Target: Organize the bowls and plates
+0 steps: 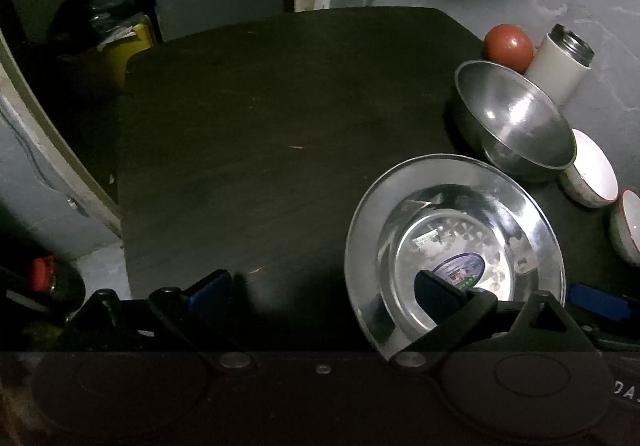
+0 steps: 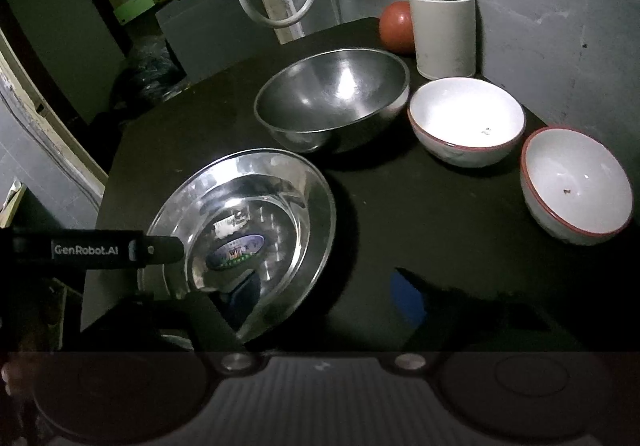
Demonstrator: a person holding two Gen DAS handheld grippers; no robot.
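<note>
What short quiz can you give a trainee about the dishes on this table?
1. True or false: the steel bowl sits inside a white bowl.
2. How many white bowls stand on the table?
3. The plate lies: A) on the table, nearer the camera than the steel bowl; B) inside the steel bowl; C) upside down.

Key: 1 false, it stands alone on the table. 2 two. 3 A.
</note>
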